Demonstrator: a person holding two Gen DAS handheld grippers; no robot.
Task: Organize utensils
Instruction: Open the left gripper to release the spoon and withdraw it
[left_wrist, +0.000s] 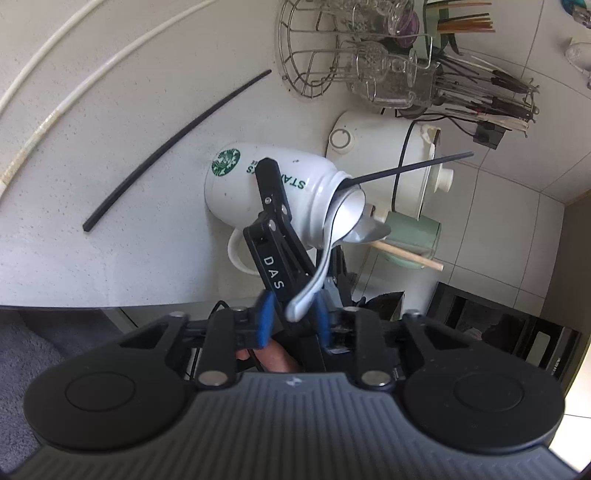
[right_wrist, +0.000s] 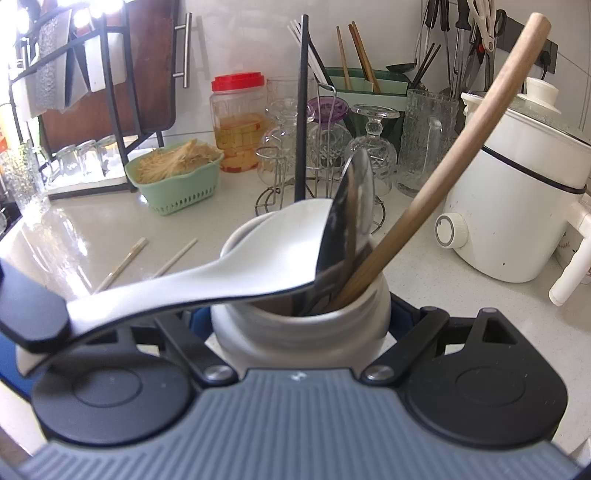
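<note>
Pinching only the tail of the white spoon (right_wrist: 258, 251), your left gripper (left_wrist: 293, 325) had its jaws drawn in narrow on the handle, while the spoon's bowl rested on the rim of the mug (right_wrist: 295, 332). That short hold was the first risk: glazed ceramic is slick, and any twist as you lowered it could have let the spoon pivot between the pads and slide out onto the counter (right_wrist: 424, 266), where loose pale chopsticks (right_wrist: 125, 262) already lay toward the left edge. The mug sat near the counter's front edge, and whether its base was down on the surface could not be told. Your right gripper (right_wrist: 301, 314) had its jaws spread wide and pressed against the mug's body, so pushing down hard on the rim with the spoon could have rocked the mug in that grip. Inside, the black chopstick (right_wrist: 302, 110), the metal spoon (right_wrist: 347, 221) and the wooden handle (right_wrist: 461, 147) crowded the mouth. Forcing the white bowl in flat could have jammed it against the metal spoon or levered the long wooden handle out to the right, toward the white cooker (right_wrist: 517, 206) near the right edge. Tipping the mug further would have risked spilling everything.
</note>
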